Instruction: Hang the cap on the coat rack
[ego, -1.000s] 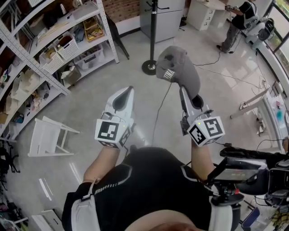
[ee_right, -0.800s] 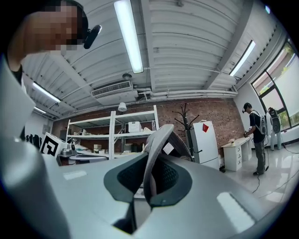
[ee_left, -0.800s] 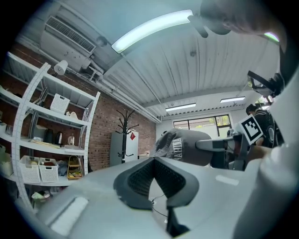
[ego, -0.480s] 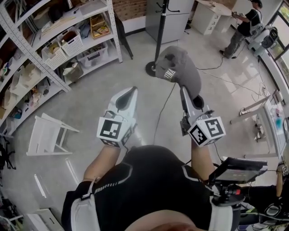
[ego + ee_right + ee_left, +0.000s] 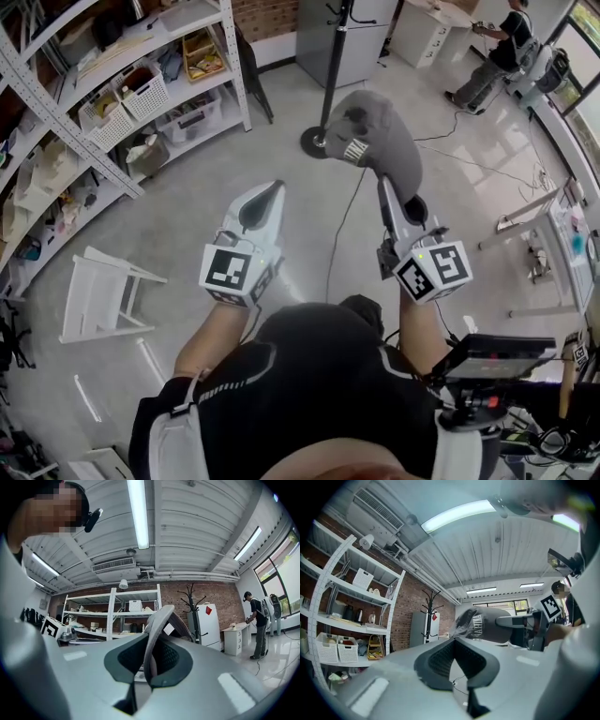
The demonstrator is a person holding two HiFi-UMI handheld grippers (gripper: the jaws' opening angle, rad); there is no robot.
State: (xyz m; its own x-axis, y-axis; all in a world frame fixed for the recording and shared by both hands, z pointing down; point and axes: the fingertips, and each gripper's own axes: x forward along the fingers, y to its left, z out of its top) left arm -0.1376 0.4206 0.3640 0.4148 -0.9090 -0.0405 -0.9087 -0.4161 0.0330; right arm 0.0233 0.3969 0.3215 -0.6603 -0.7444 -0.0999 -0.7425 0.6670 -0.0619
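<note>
The right hand-held gripper (image 5: 387, 186) was held out in front of the person, its jaws pressed together on the brim of the grey cap (image 5: 377, 139). The cap stood up past the jaw tips, off the floor, its crown to the far side and a small white logo on its side. In the right gripper view the brim (image 5: 157, 629) ran edge-on between the two dark pads, which clamped it from either side. The left hand-held gripper (image 5: 263, 197) hung beside the right one, apart from it and from the cap. Its own view showed its jaws (image 5: 457, 643) brought together with nothing between them, and the cap (image 5: 482, 623) off to its right. The black coat rack (image 5: 335, 67) stood on the pale floor beyond the cap, its round base just behind the cap in the head view and its hooked top showing in the gripper views (image 5: 192, 603). A grey cabinet (image 5: 323, 33) stood against the brick wall behind the rack. A white shelving unit (image 5: 112, 111) full of baskets and boxes lined the left side, with a folded white chair (image 5: 101, 295) lying on the floor before it. Another person (image 5: 497, 49) stood far off by a white worktop (image 5: 433, 17).
</note>
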